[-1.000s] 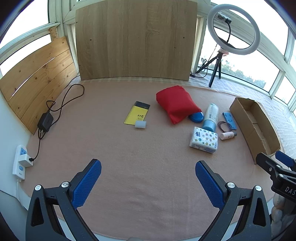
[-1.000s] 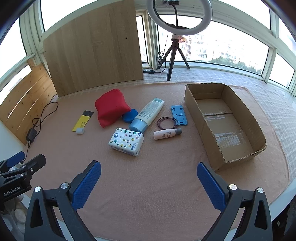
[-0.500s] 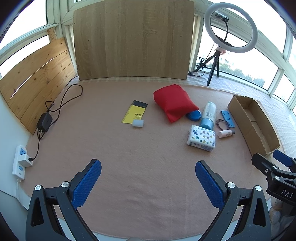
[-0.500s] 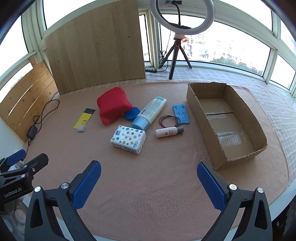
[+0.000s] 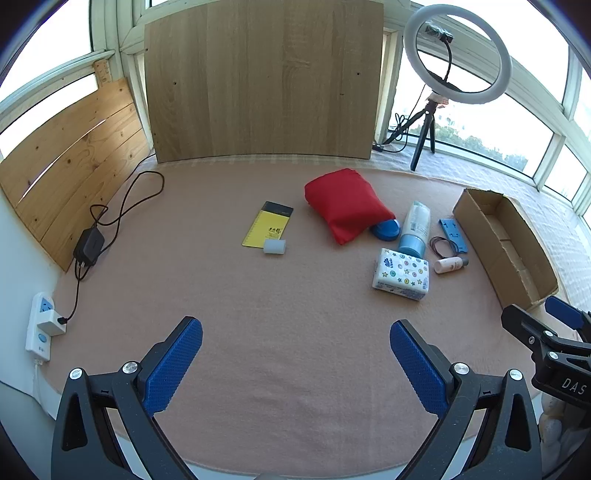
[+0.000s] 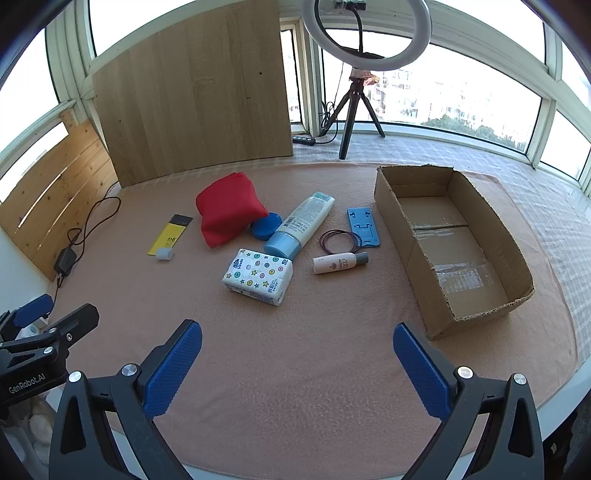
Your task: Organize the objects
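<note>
1. My right gripper (image 6: 297, 365) is spread wide and empty above the near edge of the pink mat (image 6: 295, 369); my left gripper (image 5: 295, 363) is just as wide and empty, a little to its left.
2. Straight ahead of the right gripper lies the nearest thing, a tissue pack (image 6: 258, 275) with a star print. I judge it light and squashy, so I would clamp across its short width without crushing it.
3. Just right of it lies a small white bottle (image 6: 338, 263) on its side: stiff, smooth, likely to roll, best pinched across the body.
4. Beyond them are a hair-tie loop (image 6: 340, 240), thin and limp, a flat blue phone stand (image 6: 363, 226), a large tube (image 6: 301, 225) with a blue cap, a blue lid (image 6: 266, 226) tucked partly under a soft red pouch (image 6: 229, 208).
5. Ahead to the left, apart from the cluster, sits a yellow notepad (image 5: 269, 229) with a small white cylinder (image 5: 274, 246) at its near edge.
6. The empty cardboard box (image 6: 458, 314) stands to my right, its tall wall to be cleared.
7. A power cable (image 5: 122, 206), ring light (image 6: 365, 33) and wooden boards (image 5: 264, 79) stay clear of the work.
</note>
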A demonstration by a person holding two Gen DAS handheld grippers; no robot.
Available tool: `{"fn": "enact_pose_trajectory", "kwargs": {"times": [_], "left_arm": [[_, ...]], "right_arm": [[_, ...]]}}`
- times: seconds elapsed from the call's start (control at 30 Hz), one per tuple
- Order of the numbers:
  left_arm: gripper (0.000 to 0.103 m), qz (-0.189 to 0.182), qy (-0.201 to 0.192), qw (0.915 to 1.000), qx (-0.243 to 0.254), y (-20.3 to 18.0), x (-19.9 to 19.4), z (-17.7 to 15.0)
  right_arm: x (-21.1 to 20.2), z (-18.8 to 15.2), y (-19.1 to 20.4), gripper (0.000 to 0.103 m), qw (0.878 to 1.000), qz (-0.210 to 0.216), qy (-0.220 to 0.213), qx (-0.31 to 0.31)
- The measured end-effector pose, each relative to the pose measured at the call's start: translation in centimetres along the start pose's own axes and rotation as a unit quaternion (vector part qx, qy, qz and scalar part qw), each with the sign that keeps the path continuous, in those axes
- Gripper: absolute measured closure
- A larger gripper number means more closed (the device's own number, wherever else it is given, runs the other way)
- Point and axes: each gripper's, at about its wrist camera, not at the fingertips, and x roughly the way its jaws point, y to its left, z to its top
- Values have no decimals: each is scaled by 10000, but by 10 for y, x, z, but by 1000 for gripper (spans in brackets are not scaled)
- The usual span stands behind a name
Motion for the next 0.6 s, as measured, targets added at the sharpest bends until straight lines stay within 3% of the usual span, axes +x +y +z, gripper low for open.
{"fn": "enact_pose_trajectory", "kwargs": {"times": [0.6], "left_arm": [[0, 50, -34, 10000, 31, 1, -1, 2]], "right_arm": [[1, 0, -1, 1, 10000, 40, 41, 31]]}}
